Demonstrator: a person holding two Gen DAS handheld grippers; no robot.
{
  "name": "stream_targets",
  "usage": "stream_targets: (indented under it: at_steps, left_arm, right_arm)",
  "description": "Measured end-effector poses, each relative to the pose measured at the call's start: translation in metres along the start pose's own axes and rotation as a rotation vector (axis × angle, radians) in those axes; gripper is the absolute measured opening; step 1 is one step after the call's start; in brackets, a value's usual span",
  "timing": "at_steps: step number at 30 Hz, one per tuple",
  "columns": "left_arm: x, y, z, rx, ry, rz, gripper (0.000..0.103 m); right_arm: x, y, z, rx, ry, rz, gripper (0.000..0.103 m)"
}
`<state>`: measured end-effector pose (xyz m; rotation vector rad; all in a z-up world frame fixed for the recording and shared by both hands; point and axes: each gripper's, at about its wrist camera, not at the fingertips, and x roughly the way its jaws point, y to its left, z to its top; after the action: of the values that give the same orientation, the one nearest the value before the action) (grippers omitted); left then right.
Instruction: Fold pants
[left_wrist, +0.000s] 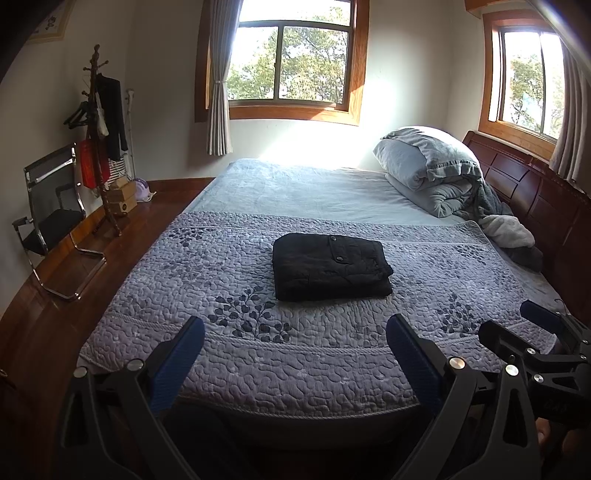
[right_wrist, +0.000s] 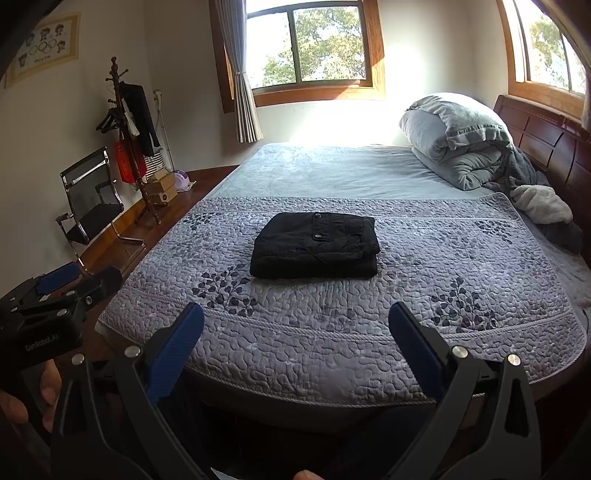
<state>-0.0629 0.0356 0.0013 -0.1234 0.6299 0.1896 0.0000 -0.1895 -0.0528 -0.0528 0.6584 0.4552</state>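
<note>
Black pants (left_wrist: 330, 266) lie folded into a compact rectangle on the quilted grey bedspread (left_wrist: 303, 350), near the middle of the bed; they also show in the right wrist view (right_wrist: 317, 245). My left gripper (left_wrist: 295, 332) is open and empty, held back over the bed's near edge, well short of the pants. My right gripper (right_wrist: 296, 321) is open and empty too, likewise back at the near edge. Each gripper shows in the other's view, the right one (left_wrist: 517, 325) at the right, the left one (right_wrist: 79, 275) at the left.
A rolled grey duvet (left_wrist: 432, 166) and loose clothes (left_wrist: 508, 230) lie by the wooden headboard (left_wrist: 535, 199) at the right. A metal chair (left_wrist: 51, 218), a coat stand (left_wrist: 98, 140) and boxes stand on the wooden floor at the left. Windows are behind the bed.
</note>
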Motion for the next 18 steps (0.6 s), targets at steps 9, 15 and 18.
stream_targets:
  at_steps: [9, 15, 18]
  left_arm:
    - [0.0018, 0.0044, -0.0007, -0.029, 0.007, -0.079, 0.099]
    - [-0.0074, 0.0017, -0.0004, 0.005, -0.051, -0.025, 0.099]
    - [-0.006, 0.0047, 0.002, -0.007, -0.03, 0.014, 0.099]
  right_arm:
    - [0.0013, -0.0014, -0.0023, -0.003, 0.001, -0.005, 0.1]
    - [0.0024, -0.0039, -0.0055, -0.001, 0.005, -0.006, 0.1]
    - [0.0015, -0.0046, -0.0045, -0.003, 0.001, -0.007, 0.1]
